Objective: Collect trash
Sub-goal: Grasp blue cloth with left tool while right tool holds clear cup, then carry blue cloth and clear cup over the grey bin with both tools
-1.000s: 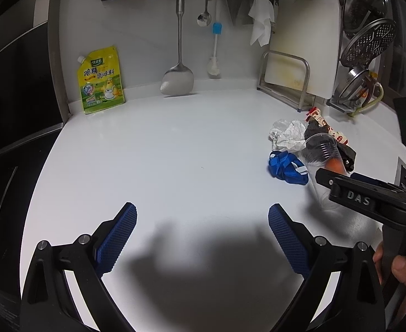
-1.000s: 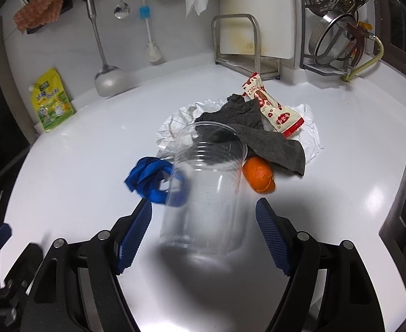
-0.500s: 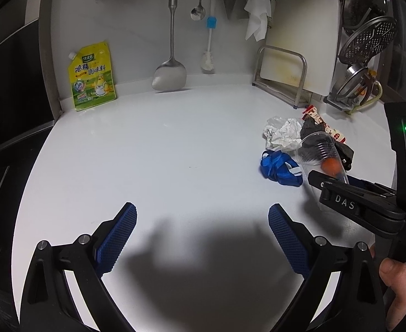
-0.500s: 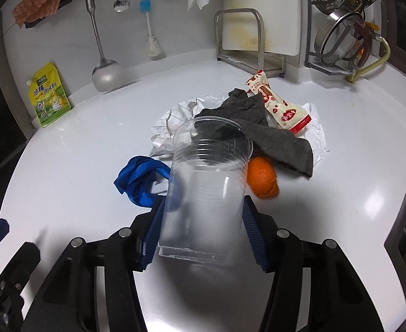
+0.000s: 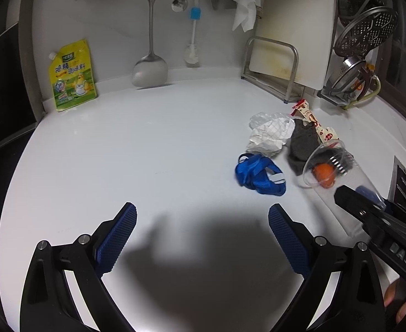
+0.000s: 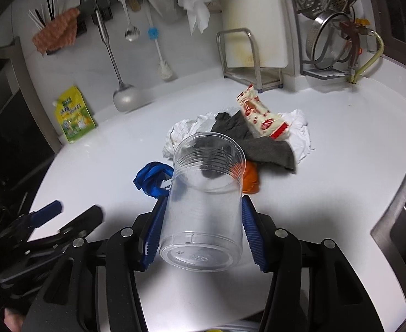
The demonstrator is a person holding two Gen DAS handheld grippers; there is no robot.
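My right gripper (image 6: 201,232) pinches the clear plastic cup (image 6: 203,202) by its sides, lifted and tipped, mouth facing the trash pile on the white counter (image 6: 327,171). Just beyond the rim lie a grey cloth (image 6: 269,146), an orange (image 6: 251,178), a blue strap (image 6: 153,178), crumpled paper (image 6: 180,132) and a red-and-white wrapper (image 6: 261,116). My left gripper (image 5: 203,238), spread wide and empty, hovers to the left.

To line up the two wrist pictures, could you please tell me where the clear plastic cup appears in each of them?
Left wrist view: the clear plastic cup is at the right edge, tilted, its mouth facing the pile, held by the right gripper.
Right wrist view: the cup is at the centre, between the blue pads.
Shared landmark: the yellow pouch against the back wall.
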